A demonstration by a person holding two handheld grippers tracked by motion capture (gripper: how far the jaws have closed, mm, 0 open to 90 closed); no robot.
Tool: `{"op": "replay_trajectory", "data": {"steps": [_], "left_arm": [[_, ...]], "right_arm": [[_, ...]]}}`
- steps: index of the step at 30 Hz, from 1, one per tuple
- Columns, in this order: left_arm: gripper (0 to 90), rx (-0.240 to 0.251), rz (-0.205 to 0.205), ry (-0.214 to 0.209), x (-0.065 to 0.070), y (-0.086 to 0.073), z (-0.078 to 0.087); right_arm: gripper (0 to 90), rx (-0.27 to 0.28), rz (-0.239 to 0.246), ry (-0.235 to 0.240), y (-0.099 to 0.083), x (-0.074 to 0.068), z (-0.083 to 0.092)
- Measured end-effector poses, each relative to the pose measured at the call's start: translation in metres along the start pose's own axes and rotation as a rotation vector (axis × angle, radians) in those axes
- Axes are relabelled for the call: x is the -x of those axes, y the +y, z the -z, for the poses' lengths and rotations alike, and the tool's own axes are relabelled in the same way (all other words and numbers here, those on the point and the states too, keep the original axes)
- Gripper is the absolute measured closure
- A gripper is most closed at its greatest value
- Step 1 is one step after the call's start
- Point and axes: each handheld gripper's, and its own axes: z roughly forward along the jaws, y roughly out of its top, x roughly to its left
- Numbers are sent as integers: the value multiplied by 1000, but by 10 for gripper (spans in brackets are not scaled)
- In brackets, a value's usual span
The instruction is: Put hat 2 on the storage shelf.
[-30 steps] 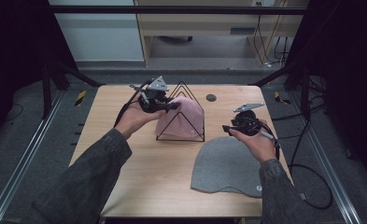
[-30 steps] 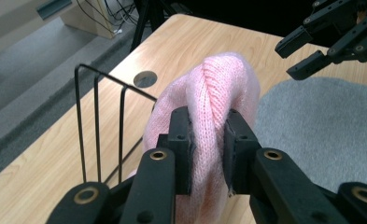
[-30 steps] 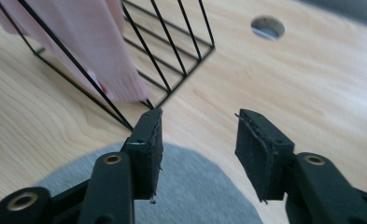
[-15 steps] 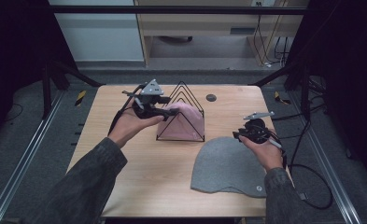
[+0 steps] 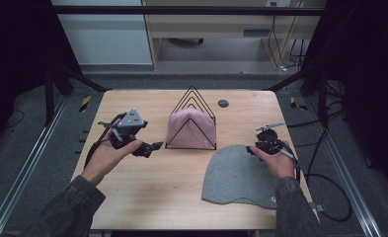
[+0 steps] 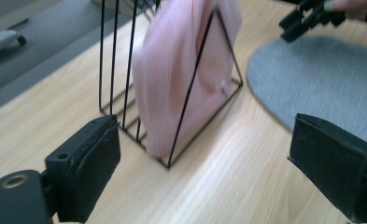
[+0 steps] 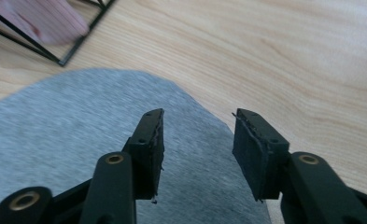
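We have just let our left tool [image 5: 154,146] spring wide and empty away from the pink hat [image 5: 191,128], now lodged in the wire rack [image 5: 191,101], while our right tool [image 5: 251,149], half open and empty, sinks over the grey hat [image 5: 236,175] on the bench [image 5: 147,197], seemingly next.

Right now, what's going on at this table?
A person is working two hand-held claws over two beanies. The pink beanie sits inside the black wire rack; the left claw, beside it, has just been opening and has nothing between its jaws. The right claw is open at the edge of the grey beanie, which lies flat on the table, not yet gripped.
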Motion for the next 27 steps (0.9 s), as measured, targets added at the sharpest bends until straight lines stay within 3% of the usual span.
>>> {"op": "replay_trajectory", "data": {"steps": [5, 8, 18, 27], "left_arm": [[73, -36, 9, -6, 0, -22, -2], [73, -51, 18, -8, 1, -30, -3], [75, -41, 28, -26, 10, -44, 1], [79, -43, 30, -31, 11, -48, 1]], "right_arm": [[488, -29, -37, -18, -2, 7, -10], [469, -48, -27, -29, -2, 9, -12], [479, -73, -12, -15, -4, 9, -15], [513, -88, -1, -24, -5, 9, -19]]}}
